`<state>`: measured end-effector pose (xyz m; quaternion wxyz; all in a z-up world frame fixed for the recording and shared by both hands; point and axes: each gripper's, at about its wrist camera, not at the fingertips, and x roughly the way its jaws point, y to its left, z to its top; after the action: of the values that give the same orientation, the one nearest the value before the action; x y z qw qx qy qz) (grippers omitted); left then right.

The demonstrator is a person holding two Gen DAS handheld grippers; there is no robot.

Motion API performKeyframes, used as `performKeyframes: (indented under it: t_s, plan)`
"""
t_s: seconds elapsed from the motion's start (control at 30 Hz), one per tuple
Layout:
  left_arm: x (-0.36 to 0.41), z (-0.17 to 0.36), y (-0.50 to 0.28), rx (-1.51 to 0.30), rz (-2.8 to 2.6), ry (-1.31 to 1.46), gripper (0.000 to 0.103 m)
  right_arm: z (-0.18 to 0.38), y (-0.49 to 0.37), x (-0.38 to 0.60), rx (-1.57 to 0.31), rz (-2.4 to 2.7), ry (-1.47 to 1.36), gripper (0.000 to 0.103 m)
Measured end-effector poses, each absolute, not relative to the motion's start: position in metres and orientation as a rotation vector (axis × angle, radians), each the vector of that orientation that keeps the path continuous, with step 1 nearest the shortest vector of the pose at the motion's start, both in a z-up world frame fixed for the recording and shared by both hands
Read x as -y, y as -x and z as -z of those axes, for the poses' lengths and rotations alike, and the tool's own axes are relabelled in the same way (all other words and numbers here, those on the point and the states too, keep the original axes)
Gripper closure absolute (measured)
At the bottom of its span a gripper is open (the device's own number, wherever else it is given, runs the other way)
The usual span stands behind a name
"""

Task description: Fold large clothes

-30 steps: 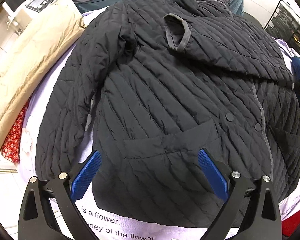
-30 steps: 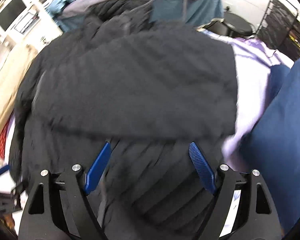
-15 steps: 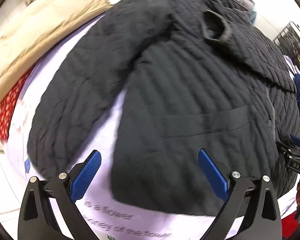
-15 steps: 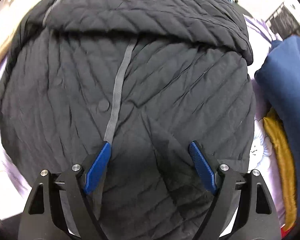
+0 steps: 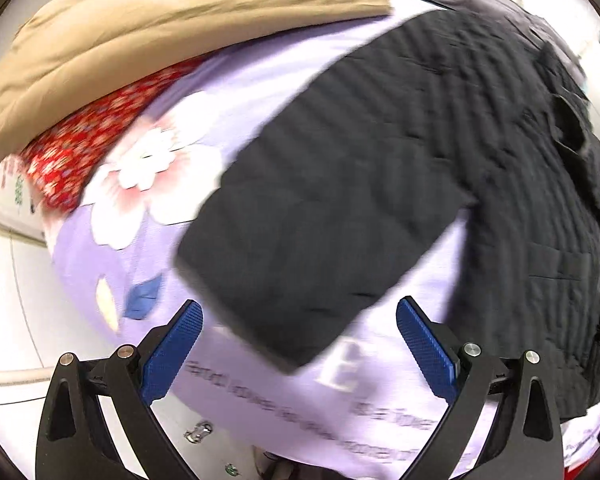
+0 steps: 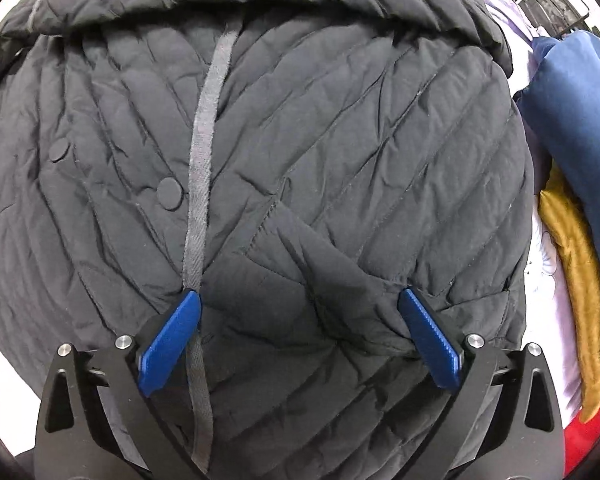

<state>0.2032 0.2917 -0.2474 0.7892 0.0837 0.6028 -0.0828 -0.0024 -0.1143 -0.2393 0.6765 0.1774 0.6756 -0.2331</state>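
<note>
The right gripper (image 6: 300, 336), jaws opening and clamping nothing, presses on the quilted black jacket (image 6: 340, 168) beside its grey placket strip (image 6: 204, 128) — probably pinning it; the left gripper (image 5: 300, 340), released, hovers over the sleeve (image 5: 320, 240); the jacket's length runs away from both, collar farthest, across the lilac sheet (image 5: 260, 80).

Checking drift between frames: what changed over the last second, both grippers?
The left gripper swung from the black quilted jacket body out over its sleeve cuff. The right gripper dropped close onto the front by the grey trim, jaws opening. Neither grips fabric. The jacket stays spread on the lilac sheet.
</note>
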Motion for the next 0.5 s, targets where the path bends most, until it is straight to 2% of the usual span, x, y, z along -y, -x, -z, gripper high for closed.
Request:
performKeyframes:
  t_s: [0.2, 0.33, 0.4, 0.5]
  plan:
    - [-0.339, 0.261, -0.219, -1.342, 0.179, -0.06, 0.008, 0.252, -0.007, 0.115, -1.545, 0.573, -0.437, 0.005]
    - [-0.344, 0.275, -0.234, -1.392, 0.254, 0.074, 0.008, 0.256, -0.013, 0.11, -1.544, 0.581, -0.449, 0.005]
    - [-0.341, 0.28, -0.241, -1.41, 0.292, 0.129, 0.01, 0.256, -0.011, 0.108, -1.548, 0.586, -0.451, 0.005]
    - [-0.333, 0.289, -0.249, -1.445, 0.294, 0.189, 0.02, 0.249, 0.0, 0.119, -1.555, 0.581, -0.443, 0.005]
